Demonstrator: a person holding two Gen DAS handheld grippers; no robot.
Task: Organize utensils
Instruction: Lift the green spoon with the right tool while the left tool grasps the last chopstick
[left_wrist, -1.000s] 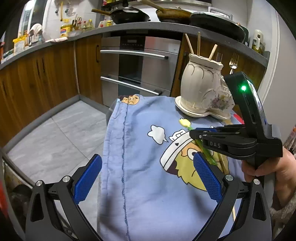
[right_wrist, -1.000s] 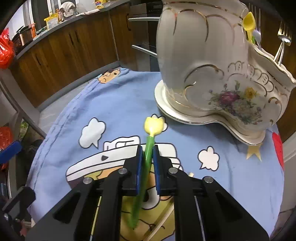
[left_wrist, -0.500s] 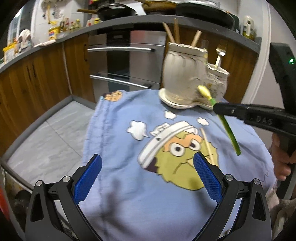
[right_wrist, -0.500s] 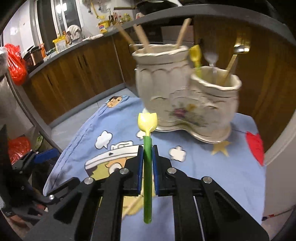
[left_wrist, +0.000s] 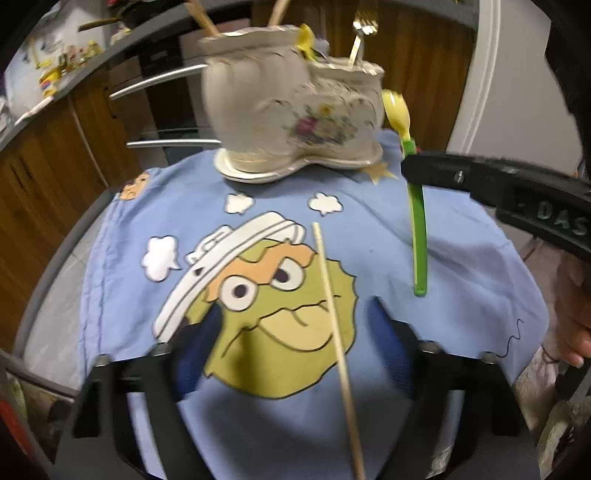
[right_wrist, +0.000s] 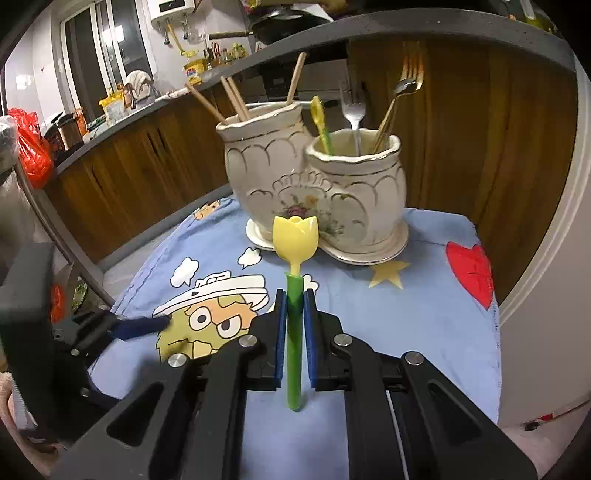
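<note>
Right wrist view showed the right gripper (right_wrist: 294, 325) clamped on a tulip-topped spoon (right_wrist: 294, 258), upright, ceramic holder (right_wrist: 314, 192) at twelve o'clock already stocked. One chopstick (left_wrist: 334, 321) remained on the table, between the gaping left gripper's (left_wrist: 295, 354) empty fingers.

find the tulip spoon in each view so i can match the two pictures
Left wrist: tulip spoon at upper right, upright, gripped by the right gripper.
Right wrist: tulip spoon bottom centre, between that gripper's pads.
Shared landmark: the ceramic utensil holder beyond it.
</note>
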